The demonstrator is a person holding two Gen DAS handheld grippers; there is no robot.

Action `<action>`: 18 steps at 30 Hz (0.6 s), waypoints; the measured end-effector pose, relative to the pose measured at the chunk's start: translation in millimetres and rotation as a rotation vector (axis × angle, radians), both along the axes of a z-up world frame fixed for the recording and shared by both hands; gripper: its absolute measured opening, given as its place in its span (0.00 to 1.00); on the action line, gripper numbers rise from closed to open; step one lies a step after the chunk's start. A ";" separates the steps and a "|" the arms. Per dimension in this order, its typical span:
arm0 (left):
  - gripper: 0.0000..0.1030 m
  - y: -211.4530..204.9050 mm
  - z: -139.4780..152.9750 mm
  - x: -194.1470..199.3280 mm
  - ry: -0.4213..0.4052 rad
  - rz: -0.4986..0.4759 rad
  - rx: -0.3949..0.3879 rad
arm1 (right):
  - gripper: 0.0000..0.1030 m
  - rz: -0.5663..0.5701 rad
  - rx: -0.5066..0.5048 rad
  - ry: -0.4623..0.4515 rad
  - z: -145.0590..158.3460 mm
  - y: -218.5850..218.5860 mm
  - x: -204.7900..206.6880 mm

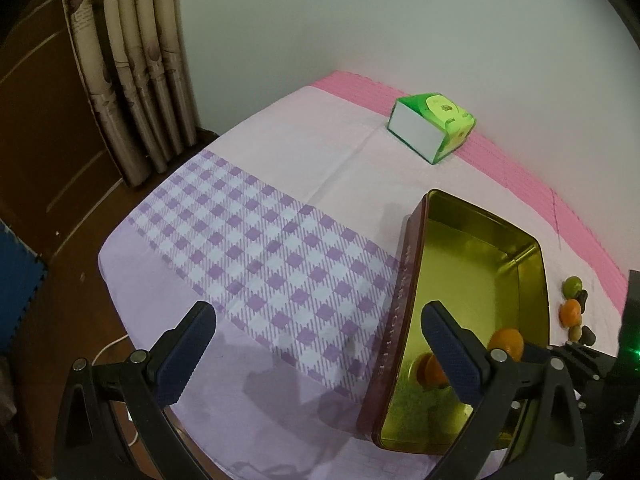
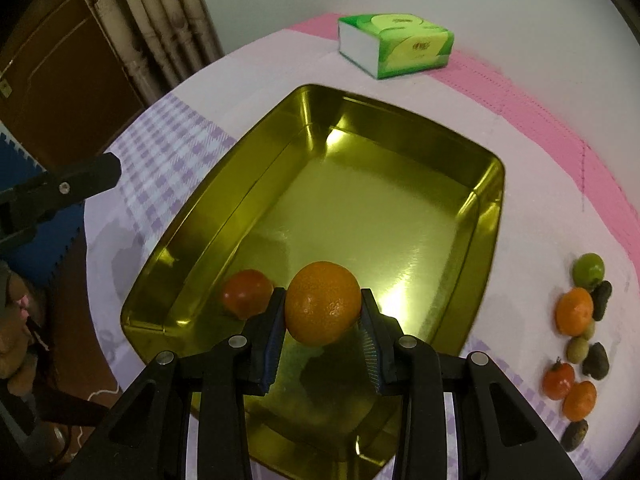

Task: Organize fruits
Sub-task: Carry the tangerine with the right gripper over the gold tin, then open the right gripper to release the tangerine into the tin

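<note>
My right gripper (image 2: 322, 295) is shut on an orange (image 2: 323, 308), holding it just above the near end of a gold metal tin (image 2: 360, 200). A red fruit (image 2: 247, 293) lies on the tin's floor, just left of the orange. More fruit sits on the cloth to the right: a green one (image 2: 588, 268), an orange one (image 2: 574, 311), a small red one (image 2: 558, 380) and several dark pieces. My left gripper (image 1: 320, 344) hangs open and empty over the checked cloth, left of the tin (image 1: 472, 264). The held orange (image 1: 508, 344) shows past its right finger.
A green and white tissue box (image 2: 396, 44) stands at the back of the table, beyond the tin. The table (image 1: 260, 240) carries a purple checked cloth with a pink mat behind. Curtains (image 1: 132, 64) and a brown door are on the left; the table edge drops off there.
</note>
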State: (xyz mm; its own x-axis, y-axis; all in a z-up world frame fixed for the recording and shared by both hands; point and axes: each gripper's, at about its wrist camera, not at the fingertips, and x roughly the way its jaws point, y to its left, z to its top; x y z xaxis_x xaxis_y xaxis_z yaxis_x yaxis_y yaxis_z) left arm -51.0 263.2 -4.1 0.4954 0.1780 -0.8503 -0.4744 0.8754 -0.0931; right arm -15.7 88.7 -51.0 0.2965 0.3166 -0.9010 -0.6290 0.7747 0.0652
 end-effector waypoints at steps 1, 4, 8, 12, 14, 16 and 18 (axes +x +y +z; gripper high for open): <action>0.99 -0.4 -0.3 0.1 0.001 -0.002 -0.001 | 0.35 0.001 -0.005 0.003 -2.0 0.9 0.5; 0.99 0.7 -1.5 0.7 0.006 0.002 -0.005 | 0.35 0.002 -0.017 0.013 -8.2 3.0 3.0; 0.99 1.5 -2.9 0.6 0.009 0.008 -0.009 | 0.35 0.003 -0.020 0.030 -13.9 3.3 4.1; 0.99 1.3 -3.3 0.1 0.011 0.008 -0.008 | 0.35 0.010 -0.032 0.035 -18.1 5.0 3.1; 0.99 1.1 -3.5 0.0 0.011 0.009 -0.009 | 0.35 0.009 -0.034 0.039 -20.3 5.5 3.9; 0.99 1.1 -3.6 0.1 0.011 0.009 -0.009 | 0.36 0.007 -0.037 0.038 -21.4 5.5 4.7; 0.99 0.9 -4.5 0.1 0.013 0.008 -0.010 | 0.36 0.008 -0.032 0.040 -20.4 4.6 4.0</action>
State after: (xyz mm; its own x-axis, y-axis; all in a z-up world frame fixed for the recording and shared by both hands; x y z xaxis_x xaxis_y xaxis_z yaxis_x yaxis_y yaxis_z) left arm -50.9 264.1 -8.6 0.4827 0.1735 -0.8584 -0.4829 0.8704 -0.0956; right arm -11.7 93.3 -71.4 0.2579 0.2898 -0.9217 -0.6327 0.7716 0.0655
